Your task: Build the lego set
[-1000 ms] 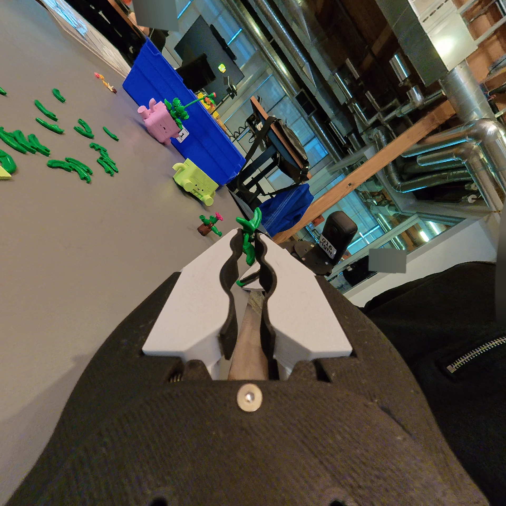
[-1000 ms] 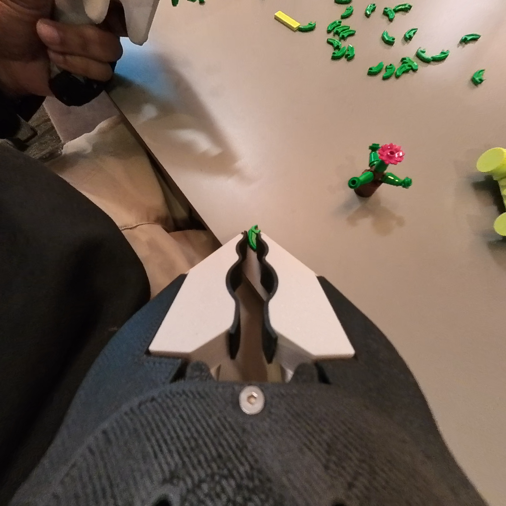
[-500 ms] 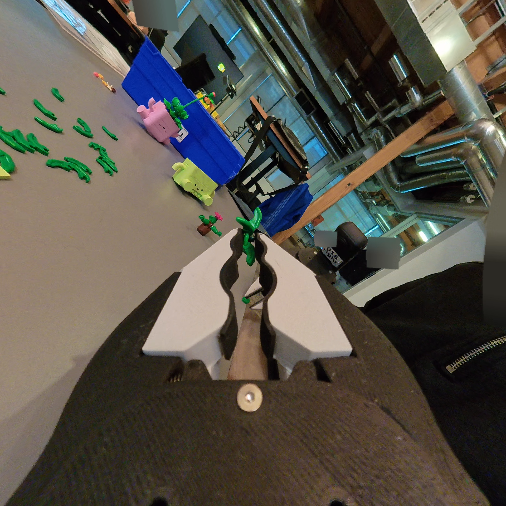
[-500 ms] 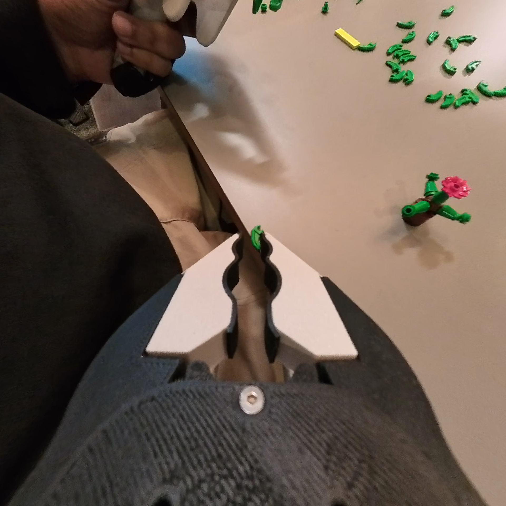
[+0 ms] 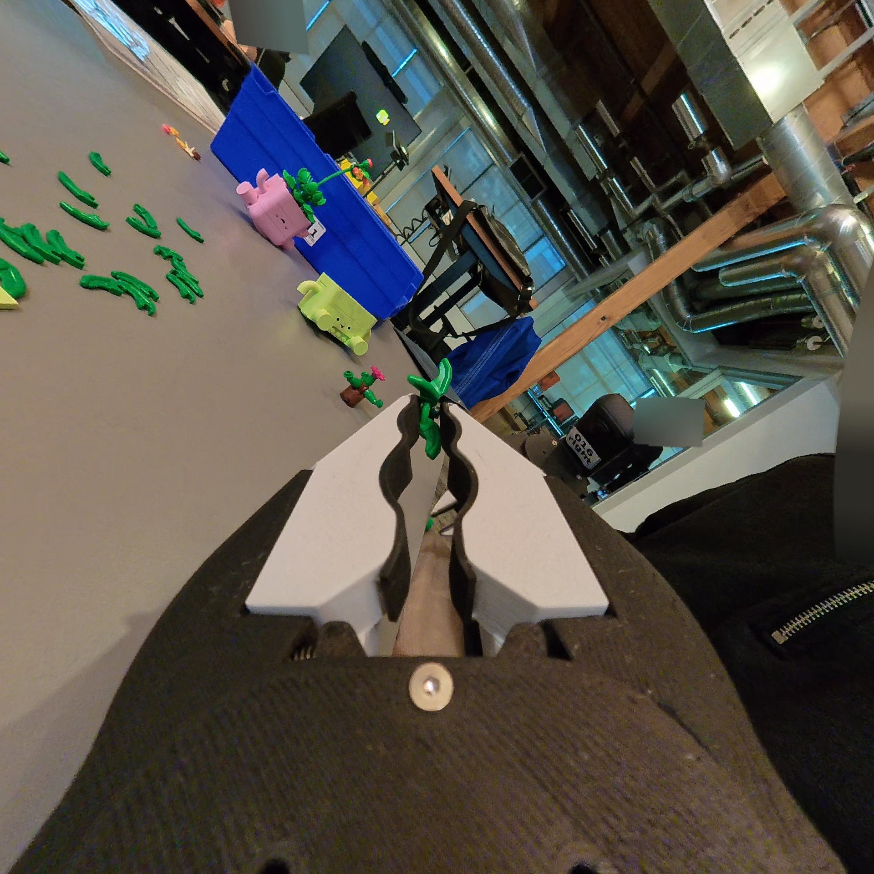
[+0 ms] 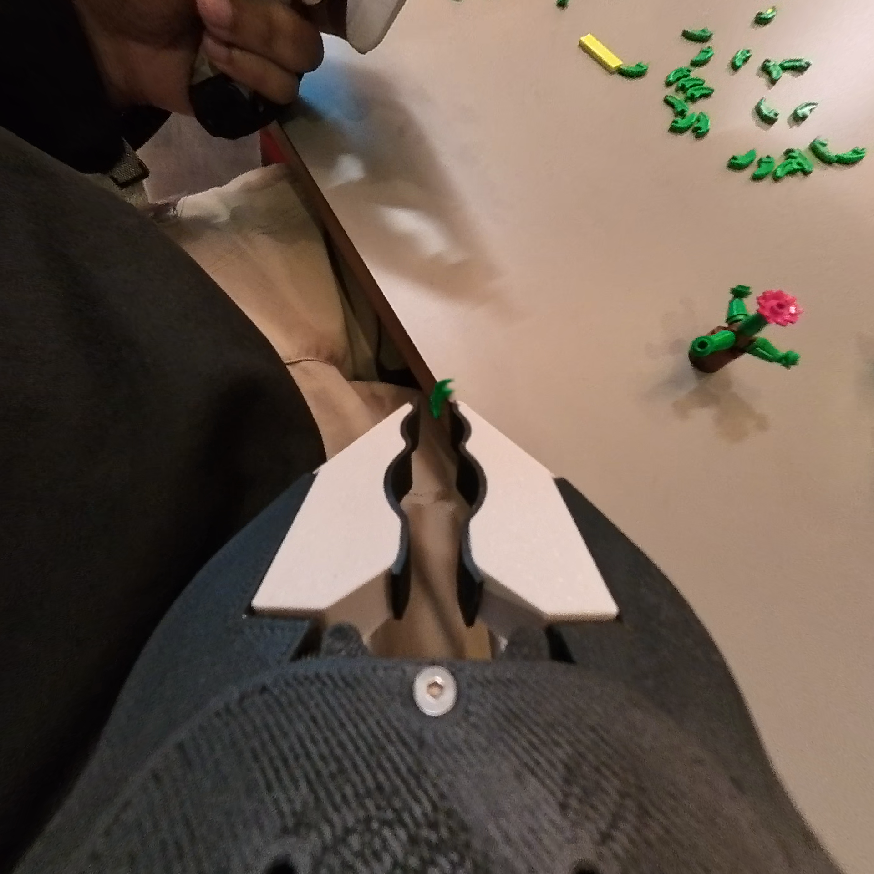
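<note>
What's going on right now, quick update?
Left gripper shut on leafy green stem. Right gripper shut on small green leaf. Both held off the table edge, apart. Nothing between them.

a wide bare stretch of desk (image 6: pixel 544 293) lies open between the near edge and the scattered green pieces (image 6: pixel 700 90). the small potted flower (image 6: pixel 742 331) stands alone in that stretch, with room all around it. farther on, the lime figure (image 5: pixel 338 319), pink figure (image 5: pixel 276 215) and blue bin (image 5: pixel 331 213) crowd the far side.
</note>
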`<state>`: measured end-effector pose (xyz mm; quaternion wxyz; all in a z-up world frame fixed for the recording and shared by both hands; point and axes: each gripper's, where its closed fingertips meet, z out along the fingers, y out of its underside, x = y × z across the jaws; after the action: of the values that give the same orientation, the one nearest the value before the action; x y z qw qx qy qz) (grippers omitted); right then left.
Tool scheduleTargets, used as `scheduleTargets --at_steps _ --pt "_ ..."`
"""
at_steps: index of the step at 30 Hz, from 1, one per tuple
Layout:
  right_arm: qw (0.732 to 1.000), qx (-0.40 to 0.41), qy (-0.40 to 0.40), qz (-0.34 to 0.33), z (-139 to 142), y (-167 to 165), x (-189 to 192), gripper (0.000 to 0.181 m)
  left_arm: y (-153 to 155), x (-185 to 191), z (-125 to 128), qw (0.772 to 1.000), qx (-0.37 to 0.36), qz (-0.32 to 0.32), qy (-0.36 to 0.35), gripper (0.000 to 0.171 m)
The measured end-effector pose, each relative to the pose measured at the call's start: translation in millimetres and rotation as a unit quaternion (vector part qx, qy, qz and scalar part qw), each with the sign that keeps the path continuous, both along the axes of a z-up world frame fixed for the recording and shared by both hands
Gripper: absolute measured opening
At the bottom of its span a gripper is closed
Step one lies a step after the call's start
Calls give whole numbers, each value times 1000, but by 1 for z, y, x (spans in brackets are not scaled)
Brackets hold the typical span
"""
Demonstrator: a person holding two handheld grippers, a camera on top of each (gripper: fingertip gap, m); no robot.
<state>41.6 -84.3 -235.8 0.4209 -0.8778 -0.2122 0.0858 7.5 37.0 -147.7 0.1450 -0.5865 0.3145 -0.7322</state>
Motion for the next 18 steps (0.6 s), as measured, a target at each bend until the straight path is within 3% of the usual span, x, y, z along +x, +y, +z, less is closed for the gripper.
scheduleTargets --at_steps 5,9,14,18 --pt "993 33 98 -57 14 -8 4 13 0 0 0 1000 0 1 0 5" --pt "987 -8 142 -77 0 -22 8 19 0 0 0 1000 -1 1 -1 5" --pt "982 -16 186 -34 1 -24 -12 16 1 0 1 1000 -2 4 -3 5" --pt "987 -30 155 4 -7 -21 -24 15 0 -1 1 1000 -2 3 -5 5"
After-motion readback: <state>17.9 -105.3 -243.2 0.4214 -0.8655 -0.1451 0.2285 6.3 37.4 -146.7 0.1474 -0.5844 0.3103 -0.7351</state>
